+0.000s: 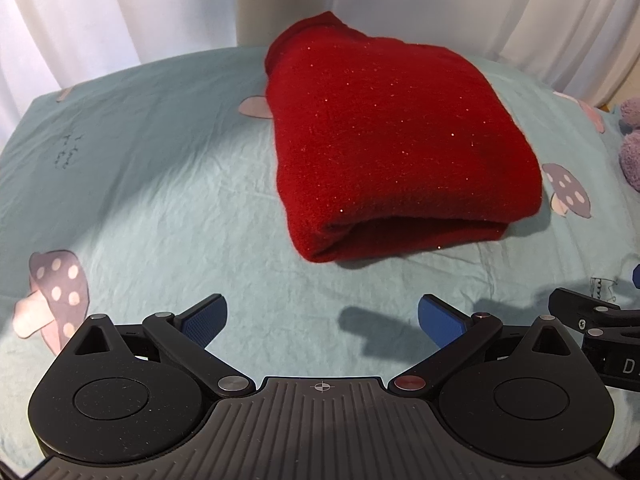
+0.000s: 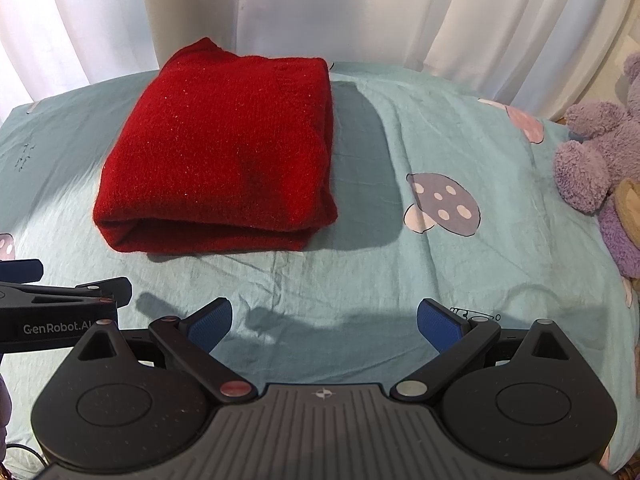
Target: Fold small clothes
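Left tongs (image 1: 322,320), lower centre of my left view: blue pads (image 1: 208,318) spread wide, nothing between them, hovering over bare sheet (image 1: 160,184). Right tongs (image 2: 324,322), lower centre of my right view: likewise spread and empty. Each tool shows at the other view's edge, the right one at the lower right of the left view, the left one at the lower left of the right view.

Red sweater (image 1: 392,144), folded into a thick rectangle, lies on the pale green mushroom-print sheet, well apart from both tongs. I see it centre to upper right in the left view and upper left in the right view, with its folded edge facing the cameras.

Purple plush toy (image 2: 600,160), right edge of the right view, rests on the sheet apart from the sweater. White curtain (image 2: 360,8) fills the top of both views.
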`<state>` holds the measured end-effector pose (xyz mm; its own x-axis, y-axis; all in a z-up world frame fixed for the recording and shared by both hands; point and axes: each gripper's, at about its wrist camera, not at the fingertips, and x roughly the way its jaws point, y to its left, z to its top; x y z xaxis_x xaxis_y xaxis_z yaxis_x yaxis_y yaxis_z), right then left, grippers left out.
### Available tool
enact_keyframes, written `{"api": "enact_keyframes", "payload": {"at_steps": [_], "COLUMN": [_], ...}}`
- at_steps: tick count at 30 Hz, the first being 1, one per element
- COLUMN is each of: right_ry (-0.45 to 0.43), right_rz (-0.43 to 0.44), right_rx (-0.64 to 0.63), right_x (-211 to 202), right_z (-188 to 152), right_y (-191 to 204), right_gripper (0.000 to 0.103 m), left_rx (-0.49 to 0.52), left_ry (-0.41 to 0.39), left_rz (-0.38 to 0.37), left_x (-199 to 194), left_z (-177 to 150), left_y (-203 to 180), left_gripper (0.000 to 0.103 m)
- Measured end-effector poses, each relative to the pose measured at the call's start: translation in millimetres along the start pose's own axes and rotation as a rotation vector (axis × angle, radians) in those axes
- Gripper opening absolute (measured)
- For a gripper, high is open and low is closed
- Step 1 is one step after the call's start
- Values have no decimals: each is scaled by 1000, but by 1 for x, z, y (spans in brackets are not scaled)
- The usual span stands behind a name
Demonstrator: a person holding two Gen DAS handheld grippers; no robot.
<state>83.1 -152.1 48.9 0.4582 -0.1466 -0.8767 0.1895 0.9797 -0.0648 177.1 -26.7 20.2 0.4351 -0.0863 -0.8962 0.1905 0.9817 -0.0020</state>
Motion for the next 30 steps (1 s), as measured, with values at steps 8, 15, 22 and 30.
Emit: {"api": "enact_keyframes", "payload": {"at_steps": [8,15,22,30], "right_ry": [-1,5,3,1], "right_rz": [5,3,0,-2], "right_rx": [2,5,11,9], "right_x": [1,3,2,3], "right_z": [2,3,3,3], "right_y": [-2,-1,0,-1], "right_gripper": [99,99,99,99], "left_rx": [-1,5,8,6], "left_ry": [0,-2,-5,-6], "left_rz": [2,3,7,5], "left_x": [1,2,2,3], "left_z": [1,2,2,3], "left_y": [0,-1,-3,-2], "left_gripper": [103,103,103,103]}}
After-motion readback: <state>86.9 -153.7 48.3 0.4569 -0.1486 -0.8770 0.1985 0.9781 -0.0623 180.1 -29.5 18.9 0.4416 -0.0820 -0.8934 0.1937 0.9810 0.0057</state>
